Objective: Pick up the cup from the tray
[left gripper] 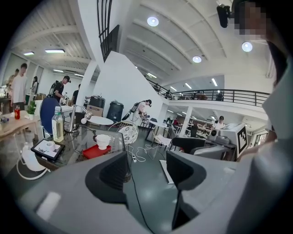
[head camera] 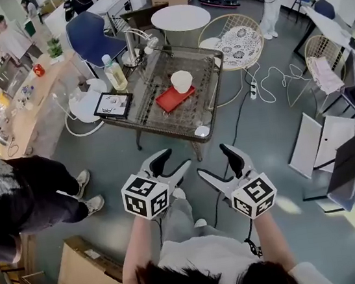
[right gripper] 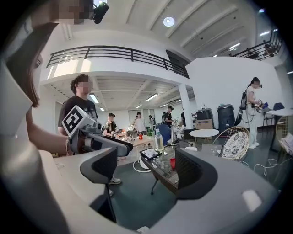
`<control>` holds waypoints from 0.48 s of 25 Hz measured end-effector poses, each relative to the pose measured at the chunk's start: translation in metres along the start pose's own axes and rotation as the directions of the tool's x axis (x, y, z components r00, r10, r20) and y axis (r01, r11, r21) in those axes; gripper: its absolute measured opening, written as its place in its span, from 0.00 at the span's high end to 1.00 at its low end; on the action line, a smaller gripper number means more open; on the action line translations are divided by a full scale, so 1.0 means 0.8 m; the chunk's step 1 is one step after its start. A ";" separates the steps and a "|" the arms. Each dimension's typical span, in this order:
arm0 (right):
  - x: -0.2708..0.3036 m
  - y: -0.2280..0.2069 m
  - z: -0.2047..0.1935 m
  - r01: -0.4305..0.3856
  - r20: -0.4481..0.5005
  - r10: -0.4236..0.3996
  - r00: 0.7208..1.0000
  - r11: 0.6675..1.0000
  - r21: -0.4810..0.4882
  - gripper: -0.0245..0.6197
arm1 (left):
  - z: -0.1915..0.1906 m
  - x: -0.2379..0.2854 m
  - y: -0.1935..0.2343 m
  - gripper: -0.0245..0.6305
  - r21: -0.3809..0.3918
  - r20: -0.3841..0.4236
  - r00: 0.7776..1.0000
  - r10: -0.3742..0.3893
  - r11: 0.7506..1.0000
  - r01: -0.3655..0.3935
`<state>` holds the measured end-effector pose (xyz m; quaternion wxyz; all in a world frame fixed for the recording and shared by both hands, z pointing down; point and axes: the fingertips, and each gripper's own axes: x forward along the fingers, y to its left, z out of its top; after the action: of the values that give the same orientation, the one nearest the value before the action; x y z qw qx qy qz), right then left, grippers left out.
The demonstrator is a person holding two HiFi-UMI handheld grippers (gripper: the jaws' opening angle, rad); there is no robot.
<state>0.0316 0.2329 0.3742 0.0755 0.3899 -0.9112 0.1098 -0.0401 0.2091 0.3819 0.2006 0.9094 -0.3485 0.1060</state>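
White cup (head camera: 181, 81), red tray (head camera: 170, 99) — plainest overhead

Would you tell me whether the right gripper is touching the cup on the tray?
Apart. In the head view the right gripper hangs open over the floor, well short of the table where the cup stands.

You have a cup (head camera: 181, 81) that looks smooth, glossy and white, like ceramic. The red tray (head camera: 166, 101) looks like matt plastic. The table (head camera: 151, 115) has a clear glass top, and the bottle (head camera: 115, 74) is clear plastic.
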 end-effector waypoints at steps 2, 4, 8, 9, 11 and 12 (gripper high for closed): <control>0.007 -0.008 0.003 0.012 0.004 -0.012 1.000 1.000 -0.014 0.34 | 0.003 0.004 0.008 0.58 0.020 -0.003 1.000 0.010 1.000 -0.010; 0.016 -0.015 0.004 0.020 0.009 -0.019 1.000 1.000 -0.016 0.33 | 0.008 0.007 0.017 0.58 0.037 -0.005 1.000 0.013 0.999 -0.013; 0.033 -0.026 0.005 0.014 -0.004 -0.014 1.000 1.000 -0.013 0.32 | 0.013 0.016 0.037 0.58 0.024 -0.009 1.000 0.011 1.000 -0.011; 0.037 -0.030 0.006 0.015 -0.005 -0.015 1.000 1.000 -0.012 0.32 | 0.014 0.019 0.041 0.58 0.021 -0.010 1.000 0.008 1.000 -0.008; 0.046 -0.039 0.011 0.023 -0.003 -0.023 1.000 1.000 -0.009 0.32 | 0.020 0.025 0.050 0.58 0.023 -0.009 1.000 0.004 1.000 -0.004; 0.052 -0.044 0.015 0.030 0.000 -0.030 1.000 0.999 -0.010 0.32 | 0.024 0.029 0.055 0.58 0.025 -0.007 1.000 0.001 1.000 -0.001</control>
<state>0.0282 0.1774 0.3772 0.0791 0.4033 -0.9057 0.1039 -0.0519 0.1573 0.3853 0.1904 0.9113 -0.3469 0.1138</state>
